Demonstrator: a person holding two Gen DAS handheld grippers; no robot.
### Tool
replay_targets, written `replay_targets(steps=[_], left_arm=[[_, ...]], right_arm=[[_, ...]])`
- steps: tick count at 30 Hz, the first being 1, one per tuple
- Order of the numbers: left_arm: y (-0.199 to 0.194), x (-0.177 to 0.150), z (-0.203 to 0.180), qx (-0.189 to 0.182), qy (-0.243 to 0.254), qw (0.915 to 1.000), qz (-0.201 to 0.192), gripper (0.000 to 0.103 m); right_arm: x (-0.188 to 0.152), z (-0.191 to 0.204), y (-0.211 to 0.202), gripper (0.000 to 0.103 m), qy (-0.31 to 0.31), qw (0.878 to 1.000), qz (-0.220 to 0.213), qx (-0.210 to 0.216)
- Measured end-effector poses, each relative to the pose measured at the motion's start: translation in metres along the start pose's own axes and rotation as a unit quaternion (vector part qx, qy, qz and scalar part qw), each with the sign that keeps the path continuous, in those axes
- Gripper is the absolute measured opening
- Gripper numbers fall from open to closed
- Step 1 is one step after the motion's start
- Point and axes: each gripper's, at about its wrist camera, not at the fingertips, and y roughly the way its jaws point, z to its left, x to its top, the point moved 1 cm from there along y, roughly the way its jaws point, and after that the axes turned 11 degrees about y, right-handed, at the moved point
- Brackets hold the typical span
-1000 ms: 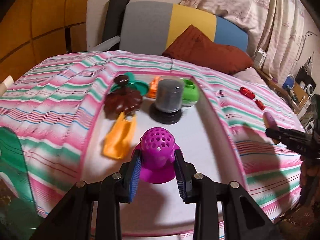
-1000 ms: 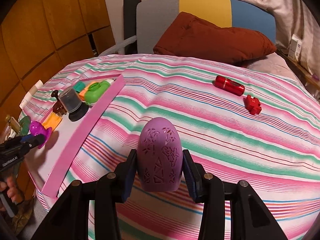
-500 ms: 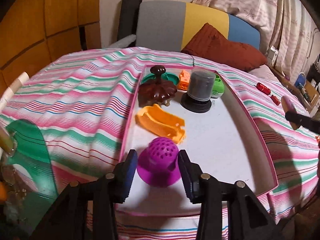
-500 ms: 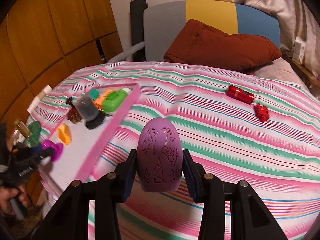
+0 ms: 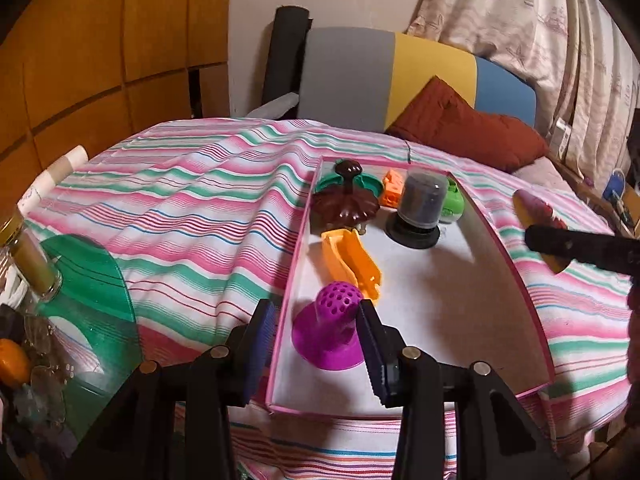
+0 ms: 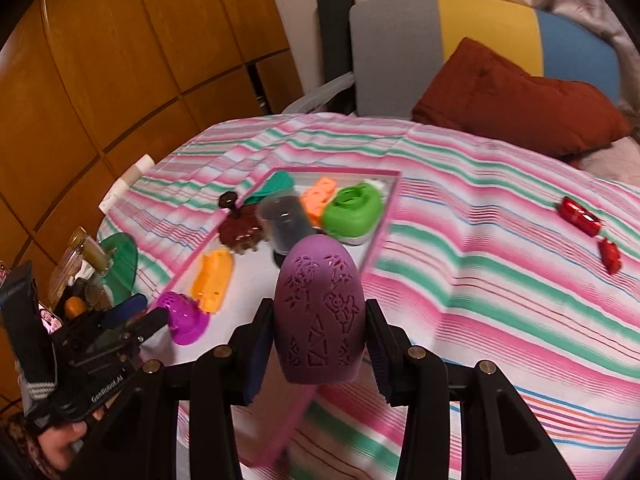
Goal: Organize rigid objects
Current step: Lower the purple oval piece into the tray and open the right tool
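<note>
Striped bedding (image 5: 180, 208) fills my left view, with a pink-edged tray (image 5: 516, 280) lying on it; my left claw (image 5: 316, 336) has just spread and stands apart around the purple perforated cup (image 5: 332, 328) sitting in the tray's near corner beside an orange piece (image 5: 352, 264). From the right view, my right claw (image 6: 320, 344) grips a purple egg-shaped shell (image 6: 320, 316) above the tray's (image 6: 380, 232) near edge, and two red pieces (image 6: 580, 216) lie well apart on the bed.

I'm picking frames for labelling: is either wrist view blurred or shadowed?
Left wrist view: sharp; soft shadows across the tray floor, fisheye bending its edges. Right wrist view: bedspread and tray objects smeared by motion, while the held purple egg stays crisp; corners dark from the lens.
</note>
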Motion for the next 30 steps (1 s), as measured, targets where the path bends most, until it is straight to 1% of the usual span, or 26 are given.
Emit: replay_targets(steps=[3, 6, 9, 16, 23, 27, 30], left_arm=[[-0.005, 0.002, 0.003, 0.001, -0.007, 0.9999, -0.010, 0.042], [-0.011, 0.003, 0.003, -0.007, -0.016, 0.9997, -0.017, 0.042], [-0.017, 0.004, 0.000, -0.022, -0.017, 0.9993, -0.026, 0.042], [-0.024, 0.006, -0.009, -0.033, -0.007, 0.9988, -0.035, 0.042], [-0.025, 0.005, -0.011, -0.040, -0.010, 0.9985, -0.035, 0.042], [-0.026, 0.005, -0.013, -0.041, -0.009, 0.9985, -0.036, 0.042], [-0.026, 0.004, -0.014, -0.042, -0.007, 0.9984, -0.036, 0.042]], right_arm=[[0.002, 0.009, 0.011, 0.044, -0.003, 1.000, 0.009, -0.001], [0.005, 0.014, 0.023, 0.044, -0.001, 1.000, 0.017, -0.008], [0.009, 0.015, 0.037, 0.044, 0.004, 0.999, 0.021, -0.024], [0.018, 0.011, 0.061, 0.044, 0.006, 0.998, 0.023, -0.066], [0.023, 0.016, 0.072, 0.045, -0.014, 0.995, 0.017, -0.099], [0.025, 0.019, 0.071, 0.045, -0.030, 0.993, 0.003, -0.118], [0.028, 0.020, 0.063, 0.049, -0.036, 0.993, -0.006, -0.116]])
